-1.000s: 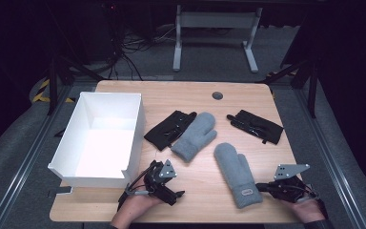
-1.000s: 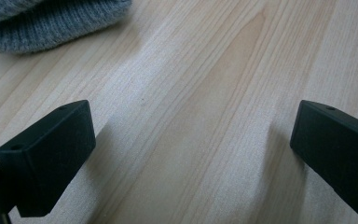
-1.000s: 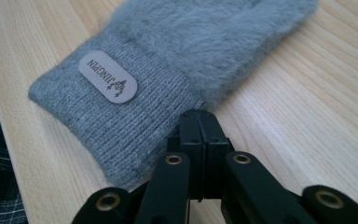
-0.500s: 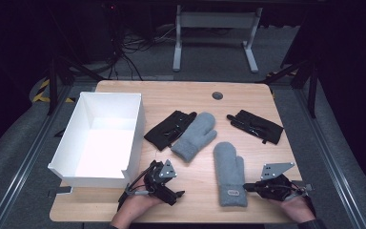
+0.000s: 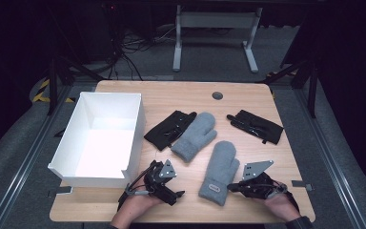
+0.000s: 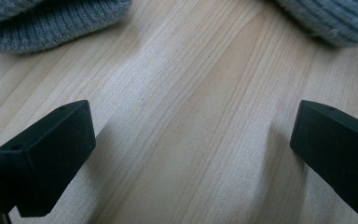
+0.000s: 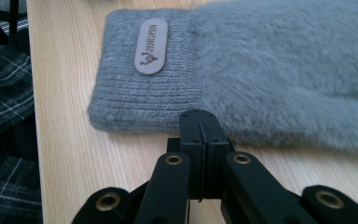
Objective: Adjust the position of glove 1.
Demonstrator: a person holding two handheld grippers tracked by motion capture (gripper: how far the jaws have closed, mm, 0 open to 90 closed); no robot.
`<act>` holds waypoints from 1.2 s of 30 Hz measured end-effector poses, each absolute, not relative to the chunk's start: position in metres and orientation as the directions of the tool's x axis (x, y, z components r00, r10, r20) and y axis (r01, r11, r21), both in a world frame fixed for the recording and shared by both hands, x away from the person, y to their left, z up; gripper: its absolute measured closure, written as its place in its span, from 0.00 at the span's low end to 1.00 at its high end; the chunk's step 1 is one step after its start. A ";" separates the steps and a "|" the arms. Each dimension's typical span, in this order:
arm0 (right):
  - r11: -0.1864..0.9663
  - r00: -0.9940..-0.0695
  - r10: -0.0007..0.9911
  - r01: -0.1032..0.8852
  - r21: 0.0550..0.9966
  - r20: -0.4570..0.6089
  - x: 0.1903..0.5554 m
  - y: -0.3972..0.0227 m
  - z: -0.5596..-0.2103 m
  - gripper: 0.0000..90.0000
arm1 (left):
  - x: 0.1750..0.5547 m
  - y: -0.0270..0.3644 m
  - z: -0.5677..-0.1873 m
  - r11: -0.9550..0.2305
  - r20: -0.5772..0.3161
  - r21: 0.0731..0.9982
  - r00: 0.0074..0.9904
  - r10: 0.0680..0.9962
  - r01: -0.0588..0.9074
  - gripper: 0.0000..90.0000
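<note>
So the right claw (image 5: 232, 187) has slid left along the near edge of the table (image 5: 248, 100) compared with 1 second ago, and the near grey mitten (image 5: 220, 171) has gone with it. Earlier that mitten lay tilted, cuff end out toward the right near corner; now it sits closer to straight, cuff at the near end and fuzzy tip pointing far, and the whole thing is further left. In the right gripper view the right claw's 2 jaws are pressed flat together with nothing between them, tips right up against the long side of the mitten's ribbed cuff (image 7: 140, 100), just beside the little oval label (image 7: 151, 45). I can't tell for sure if the tips actually touch the knit or just sit next to it.

The left claw (image 5: 178, 194) hasn't budged. It rests on the table near the white box (image 5: 64, 150), jaws spread wide over bare wood, holding nothing.

Everything else looks the same as before: the second grey mitten (image 5: 196, 136) lies in the middle of the table, overlapping 1 black glove (image 5: 168, 129) on its left, and the other black glove (image 5: 255, 126) lies off to the far right, well apart from the rest.
</note>
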State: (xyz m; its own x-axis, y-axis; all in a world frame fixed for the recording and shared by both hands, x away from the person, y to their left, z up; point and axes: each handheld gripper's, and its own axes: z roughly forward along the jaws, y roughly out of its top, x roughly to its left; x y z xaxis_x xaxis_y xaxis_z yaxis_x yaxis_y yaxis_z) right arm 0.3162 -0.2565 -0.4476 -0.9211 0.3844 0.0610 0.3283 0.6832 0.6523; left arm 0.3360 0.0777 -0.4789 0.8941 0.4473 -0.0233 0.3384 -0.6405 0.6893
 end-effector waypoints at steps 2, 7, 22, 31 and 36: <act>0.688 -0.926 0.374 0.320 0.651 0.061 0.318 -0.250 -0.448 1.00 | 0.336 0.078 -0.479 -0.641 -0.023 0.689 0.894 0.447 0.338 0.00; 0.696 -0.935 0.350 0.301 0.652 0.059 0.323 -0.233 -0.448 1.00 | 0.336 0.078 -0.479 -0.641 -0.023 0.689 0.894 0.447 0.338 0.00; 0.705 -0.953 0.299 0.258 0.661 0.053 0.342 -0.189 -0.451 1.00 | 0.336 0.078 -0.479 -0.641 -0.023 0.689 0.894 0.447 0.338 0.00; 0.656 -0.939 0.341 0.267 0.706 0.039 0.350 -0.205 -0.433 1.00 | 0.336 0.078 -0.479 -0.642 -0.023 0.688 0.894 0.447 0.339 0.00; 0.605 -0.910 0.414 0.300 0.738 0.031 0.374 -0.219 -0.426 1.00 | 0.336 0.078 -0.479 -0.643 -0.022 0.687 0.894 0.447 0.338 0.00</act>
State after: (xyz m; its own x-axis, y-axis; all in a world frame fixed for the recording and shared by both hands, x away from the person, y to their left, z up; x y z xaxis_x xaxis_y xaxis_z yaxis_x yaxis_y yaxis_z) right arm 0.3745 -0.2193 -0.4257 -0.9096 0.4143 0.0307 0.3003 0.6048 0.7376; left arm 0.3360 0.0778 -0.4787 0.8944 0.4467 -0.0224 0.3383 -0.6427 0.6874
